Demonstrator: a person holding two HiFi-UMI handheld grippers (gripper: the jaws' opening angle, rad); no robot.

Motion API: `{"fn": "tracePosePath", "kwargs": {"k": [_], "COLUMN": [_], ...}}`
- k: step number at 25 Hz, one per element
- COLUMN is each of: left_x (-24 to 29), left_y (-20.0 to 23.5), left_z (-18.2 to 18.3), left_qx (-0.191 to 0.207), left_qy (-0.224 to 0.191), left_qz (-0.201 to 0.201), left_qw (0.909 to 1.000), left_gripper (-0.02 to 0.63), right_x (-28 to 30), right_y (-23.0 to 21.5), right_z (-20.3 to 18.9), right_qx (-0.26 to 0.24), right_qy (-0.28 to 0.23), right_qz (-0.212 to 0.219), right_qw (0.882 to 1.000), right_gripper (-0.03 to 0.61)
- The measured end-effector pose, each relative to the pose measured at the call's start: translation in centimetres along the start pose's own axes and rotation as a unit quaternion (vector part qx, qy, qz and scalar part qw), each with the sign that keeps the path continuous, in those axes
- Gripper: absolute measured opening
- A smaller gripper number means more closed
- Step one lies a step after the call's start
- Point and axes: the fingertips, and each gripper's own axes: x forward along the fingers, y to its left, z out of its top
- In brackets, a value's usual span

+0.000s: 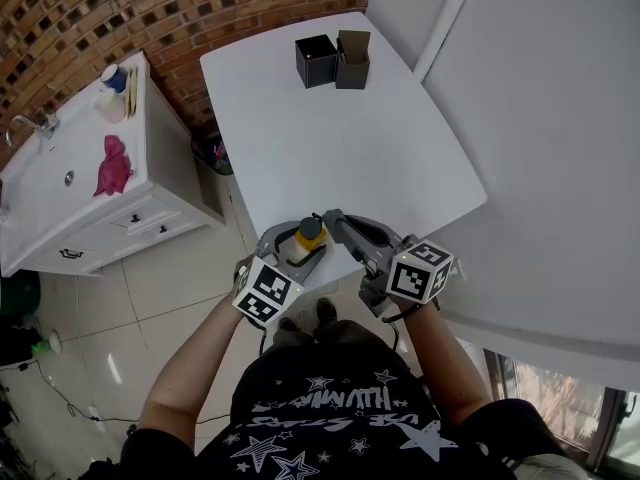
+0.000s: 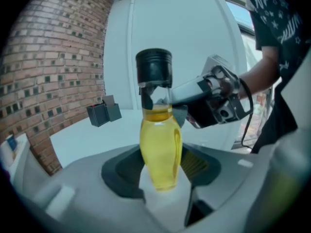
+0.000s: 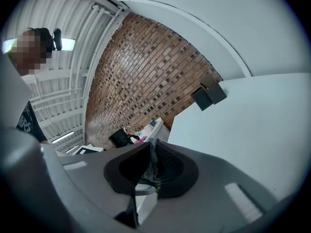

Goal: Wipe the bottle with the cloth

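Left gripper view has the bottle (image 2: 160, 149) at centre frame, upright, its clear body full of yellow liquid and topped by a black cap (image 2: 153, 68). The left gripper (image 2: 161, 171) is clamped on the bottle's lower body, one dark pad pressed to each side. The right gripper (image 2: 170, 100) reaches in from the right of that frame, its tips level with the neck just under the cap; whether they touch the neck cannot be told. Right gripper view shows its own two jaws drawn together, with only a thin greyish, ragged edge in the seam between the pads, too small to identify, and no bottle in sight. Head view places the bottle low at centre, held at the near edge of the white table (image 1: 330, 148), with both grippers and their marker cubes meeting just above the person's black, star-printed shirt (image 1: 330, 418). Two small black boxes (image 1: 333, 60) stand side by side, touching, at the table's far end in the upper middle of the frame. A pink cloth (image 1: 112, 165) lies well apart at the left, on top of a white cabinet (image 1: 150, 198) beside a sink with a tap (image 1: 35, 125). A brick wall (image 1: 150, 8) curves across the upper left, and pale floor tiles (image 1: 170, 288) show between cabinet and table.
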Motion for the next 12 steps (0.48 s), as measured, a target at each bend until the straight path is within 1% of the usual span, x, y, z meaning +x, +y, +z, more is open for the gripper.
{"fn": "tracePosePath", "kwargs": {"k": [2, 3, 9, 12], "left_x": [-0.1, -0.1, -1.9, -3.1], "left_y": [0.0, -0.1, 0.3, -0.1], "left_z": [-0.1, -0.1, 0.2, 0.6], "left_qx": [0.026, 0.030, 0.005, 0.003], "left_qy": [0.001, 0.000, -0.016, -0.021], "left_qz": [0.014, 0.019, 0.053, 0.063], "left_qw": [0.9996, 0.9994, 0.9985, 0.9978], "left_gripper": [0.227, 0.229, 0.230, 0.230], "right_x": [0.1, 0.2, 1.2, 1.6], "right_y": [0.1, 0.1, 0.5, -0.1], "right_z": [0.1, 0.1, 0.7, 0.4], "right_qx": [-0.003, -0.007, -0.024, -0.013], "right_qy": [-0.001, -0.001, 0.014, 0.022], "right_qz": [0.002, 0.004, 0.023, 0.033], "right_qw": [1.000, 1.000, 0.999, 0.999], "right_gripper": [0.037, 0.037, 0.037, 0.037]}}
